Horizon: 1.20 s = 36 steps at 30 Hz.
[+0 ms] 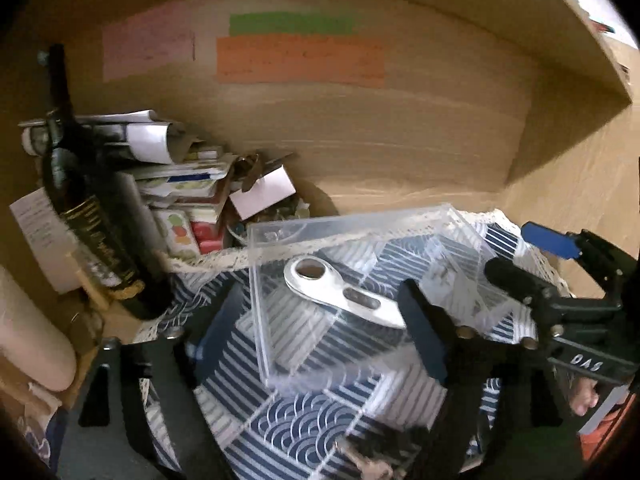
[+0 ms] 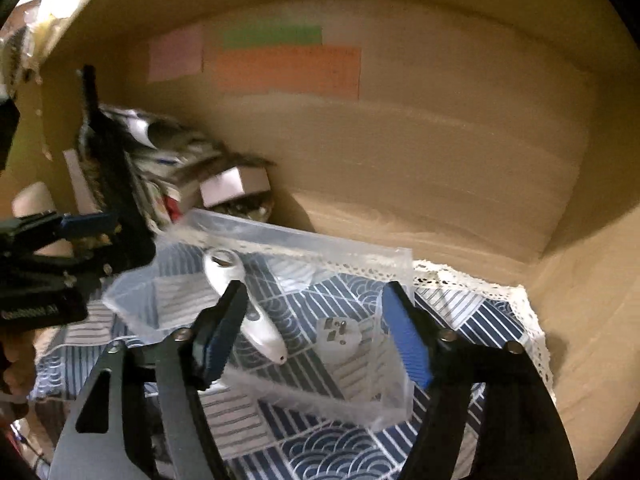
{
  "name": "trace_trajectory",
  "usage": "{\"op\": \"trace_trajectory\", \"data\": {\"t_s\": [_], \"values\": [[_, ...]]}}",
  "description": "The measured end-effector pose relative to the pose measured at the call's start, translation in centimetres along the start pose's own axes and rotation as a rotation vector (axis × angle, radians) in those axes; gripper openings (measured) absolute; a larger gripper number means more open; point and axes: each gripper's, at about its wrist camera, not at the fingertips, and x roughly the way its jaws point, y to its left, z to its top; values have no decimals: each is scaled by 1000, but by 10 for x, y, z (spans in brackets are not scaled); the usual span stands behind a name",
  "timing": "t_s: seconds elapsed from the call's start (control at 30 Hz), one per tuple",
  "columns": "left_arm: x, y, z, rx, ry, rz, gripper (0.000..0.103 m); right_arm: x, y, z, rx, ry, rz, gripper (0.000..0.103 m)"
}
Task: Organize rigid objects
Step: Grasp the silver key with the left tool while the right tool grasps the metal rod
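Note:
A clear acrylic box [image 1: 320,276] sits on a blue-and-white patterned cloth [image 1: 304,416] inside a wooden shelf. A white oval tool [image 1: 340,292] with a round hole lies in it; it also shows in the right wrist view [image 2: 256,312], next to a small white plug [image 2: 340,330]. My left gripper [image 1: 320,336] is open, its fingers either side of the box's near part. My right gripper [image 2: 316,332] is open over the box [image 2: 280,304], and it shows at the right of the left wrist view [image 1: 532,256].
A dark wine bottle [image 1: 84,208] stands at the left beside a stack of papers and small boxes [image 1: 188,196]. The wooden back wall [image 1: 400,120] carries pink, green and orange notes. Bare shelf floor [image 2: 580,300] lies to the right of the cloth.

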Motion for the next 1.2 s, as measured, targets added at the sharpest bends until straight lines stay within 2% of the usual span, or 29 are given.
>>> {"op": "trace_trajectory", "data": {"t_s": [0.17,0.3,0.57,0.63,0.7,0.77,0.9,1.0,1.2], "values": [[-26,-6,-23,33,-13,16,97,-37,3,-18,8,-31,12,72],[-37,-7,-49,57,7,20,98,-52,5,-39,16,-23,20,73],[-37,1,-106,62,119,41,98,-58,21,-91,-9,84,88,73],[-34,4,-120,50,158,35,98,-53,31,-103,-43,137,125,68],[-31,5,-131,43,180,31,98,-49,39,-112,-74,179,149,54],[-28,4,-139,40,203,26,97,-43,45,-119,-102,219,175,46],[-19,-2,-144,46,238,-1,85,-31,50,-126,-147,277,210,28],[-10,-8,-144,49,258,-25,81,-27,50,-127,-157,290,241,25],[2,-20,-139,79,285,-39,81,-24,48,-125,-180,312,295,22]]}}
